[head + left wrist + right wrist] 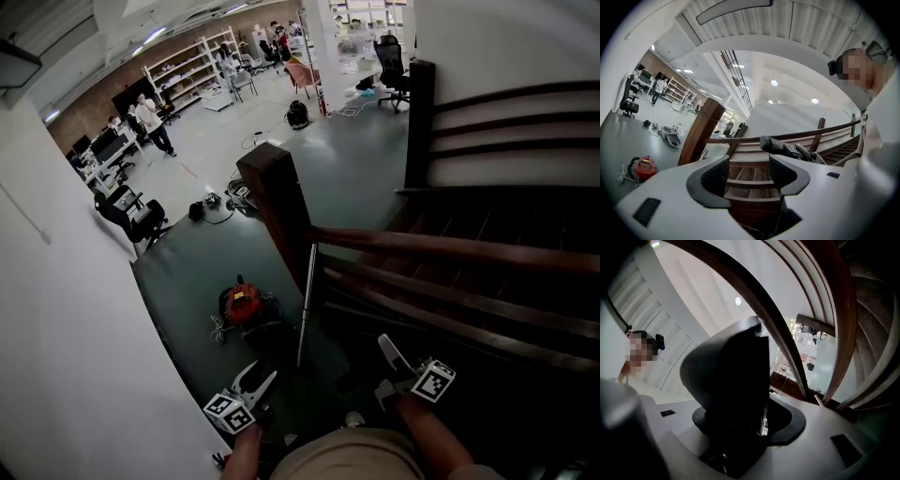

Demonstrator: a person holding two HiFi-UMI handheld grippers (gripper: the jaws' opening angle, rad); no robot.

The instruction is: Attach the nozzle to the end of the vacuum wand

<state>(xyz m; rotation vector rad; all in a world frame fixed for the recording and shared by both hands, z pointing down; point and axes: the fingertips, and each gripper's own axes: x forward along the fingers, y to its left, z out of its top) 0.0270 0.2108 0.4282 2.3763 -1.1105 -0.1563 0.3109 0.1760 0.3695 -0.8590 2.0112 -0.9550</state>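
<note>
A thin silver vacuum wand (pixel 307 300) leans upright against the dark wooden newel post (pixel 281 211) at the foot of the stairs. The red vacuum body (pixel 245 305) sits on the grey floor just left of it. My right gripper (pixel 385 371) is shut on a dark nozzle (pixel 731 380), which fills the gap between its jaws and blocks much of the right gripper view. In the left gripper view the nozzle (pixel 780 146) shows ahead, in front of the handrail. My left gripper (pixel 260 374) hangs near the wand's lower end, open, with nothing between its pads (pixel 716 176).
Dark wooden handrails (pixel 450 248) and stair treads fill the right side. A white wall (pixel 66 356) runs along the left. Cables and small gear (pixel 220 199) lie on the floor beyond the post. Shelving, office chairs and people stand far back in the hall.
</note>
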